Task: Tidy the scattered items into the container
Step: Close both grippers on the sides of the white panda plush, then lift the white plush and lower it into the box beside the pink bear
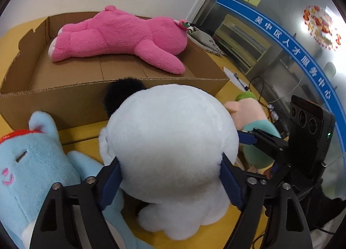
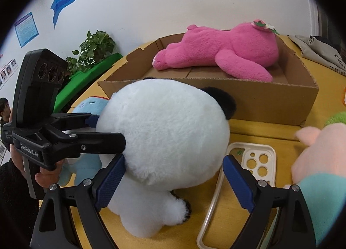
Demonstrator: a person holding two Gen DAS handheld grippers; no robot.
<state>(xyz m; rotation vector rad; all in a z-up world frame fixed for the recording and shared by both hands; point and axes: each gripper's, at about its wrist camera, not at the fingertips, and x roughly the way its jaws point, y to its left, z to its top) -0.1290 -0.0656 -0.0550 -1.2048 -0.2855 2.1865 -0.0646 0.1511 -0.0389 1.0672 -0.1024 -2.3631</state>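
Two sets of jaws, both flanking white panda plush (image 1: 170, 140), head between

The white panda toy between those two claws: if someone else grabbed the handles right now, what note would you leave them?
Left gripper: pads pressed on both sides of the white panda, which stands on the table.
Right gripper: open around the panda; one pad touches it, the other is clear.
Done: the pink plush lies in the cardboard box.
Left: panda, blue plush, peach plush and phone case are all outside the box.
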